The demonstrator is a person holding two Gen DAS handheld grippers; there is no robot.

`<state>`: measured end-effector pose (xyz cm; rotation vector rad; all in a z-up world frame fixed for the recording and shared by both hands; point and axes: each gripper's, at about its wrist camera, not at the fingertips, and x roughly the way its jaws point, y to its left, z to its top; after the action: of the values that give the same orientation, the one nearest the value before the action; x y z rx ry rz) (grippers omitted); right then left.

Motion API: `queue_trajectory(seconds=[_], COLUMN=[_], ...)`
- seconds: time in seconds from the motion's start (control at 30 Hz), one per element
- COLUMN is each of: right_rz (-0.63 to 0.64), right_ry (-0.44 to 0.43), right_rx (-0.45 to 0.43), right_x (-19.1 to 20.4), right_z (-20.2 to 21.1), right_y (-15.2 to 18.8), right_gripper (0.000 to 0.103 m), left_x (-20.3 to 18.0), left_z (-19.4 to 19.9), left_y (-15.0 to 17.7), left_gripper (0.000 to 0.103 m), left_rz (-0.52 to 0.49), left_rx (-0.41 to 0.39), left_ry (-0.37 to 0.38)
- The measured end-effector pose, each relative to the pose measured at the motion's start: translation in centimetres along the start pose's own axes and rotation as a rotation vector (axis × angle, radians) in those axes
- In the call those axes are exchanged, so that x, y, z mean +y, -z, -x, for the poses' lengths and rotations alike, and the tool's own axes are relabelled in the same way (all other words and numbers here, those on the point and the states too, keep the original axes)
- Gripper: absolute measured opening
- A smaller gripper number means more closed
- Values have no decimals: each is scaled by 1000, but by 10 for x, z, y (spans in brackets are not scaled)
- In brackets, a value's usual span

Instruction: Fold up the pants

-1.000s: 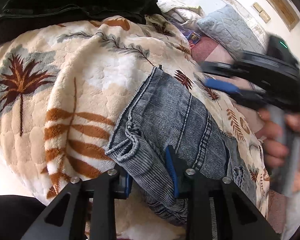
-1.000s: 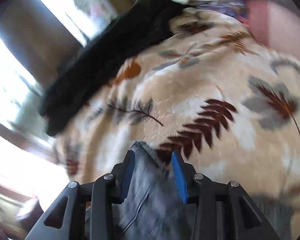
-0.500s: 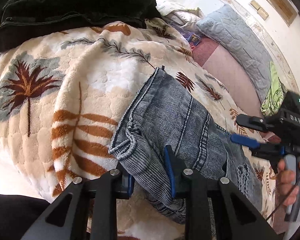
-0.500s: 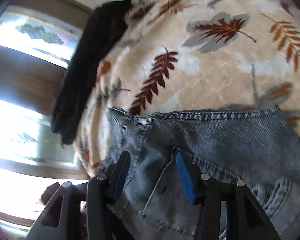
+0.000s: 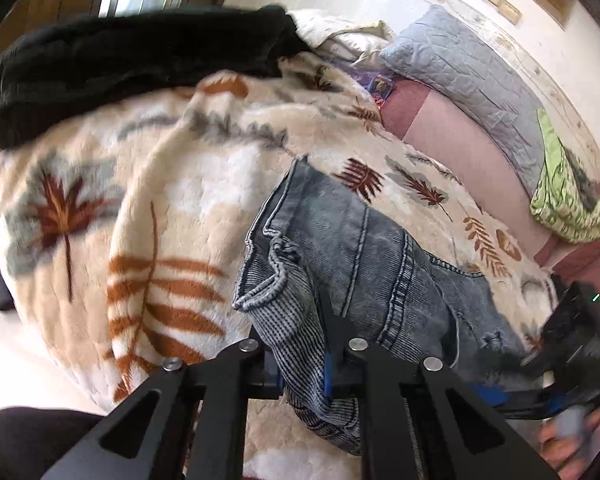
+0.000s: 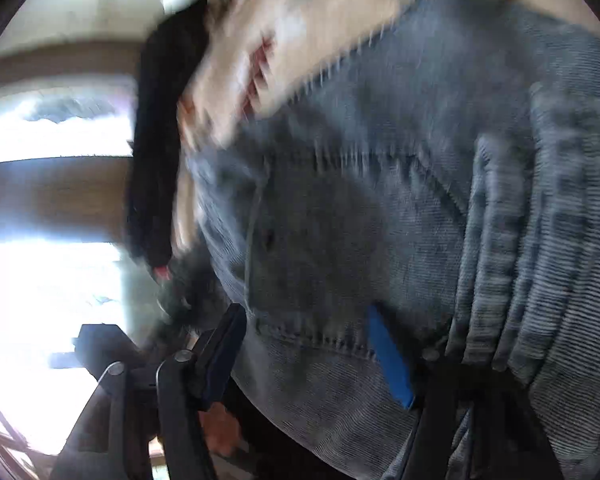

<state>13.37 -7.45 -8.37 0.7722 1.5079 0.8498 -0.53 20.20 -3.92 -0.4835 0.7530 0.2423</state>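
Plainly, the jeans (image 5: 364, 264) are laid folded on the leaf-print blanket (image 5: 148, 208). A bunched edge is clamped by the left gripper (image 5: 302, 364); the right gripper (image 6: 312, 344) is spread apart over the denim.

Daylight is admitted through a blown-out window (image 6: 40, 280); right view is heavily motion-blurred, fisheye edges vignetted.

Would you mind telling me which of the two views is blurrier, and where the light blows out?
Right wrist view: heavily motion-smeared, jeans and blanket streaked, window blown out white. Left wrist view: sharper on the jeans, though the right gripper at its edge is smeared; fisheye bends the wall.
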Motion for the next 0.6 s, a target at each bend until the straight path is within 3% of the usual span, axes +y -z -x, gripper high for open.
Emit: queue_trajectory(seconds=[0.03,0.17,0.37,0.47,0.6], right_rz=[24,102,13,-56,-120], right_ry=[-45,-36,-10,-36,-92], right_rx=[-34,-194,-454,-551,-655], right_x=[6,6,-73,-115,-150], right_z=[15,93,206,239,274], right_y=[2,23,62,79,101], right_gripper=[67,67,69,69,69], left_x=[-5,-40,-128,-188,-263], left_z=[3,22,66,91,104], left_y=[-1,-8,1,28,97], left_gripper=[12,10,9,9,9], left_rz=[-20,-121,-333,-487,-725], left_rx=[-10,-60,-167,-213,-205], left_ry=[-10,-39,5,66,164])
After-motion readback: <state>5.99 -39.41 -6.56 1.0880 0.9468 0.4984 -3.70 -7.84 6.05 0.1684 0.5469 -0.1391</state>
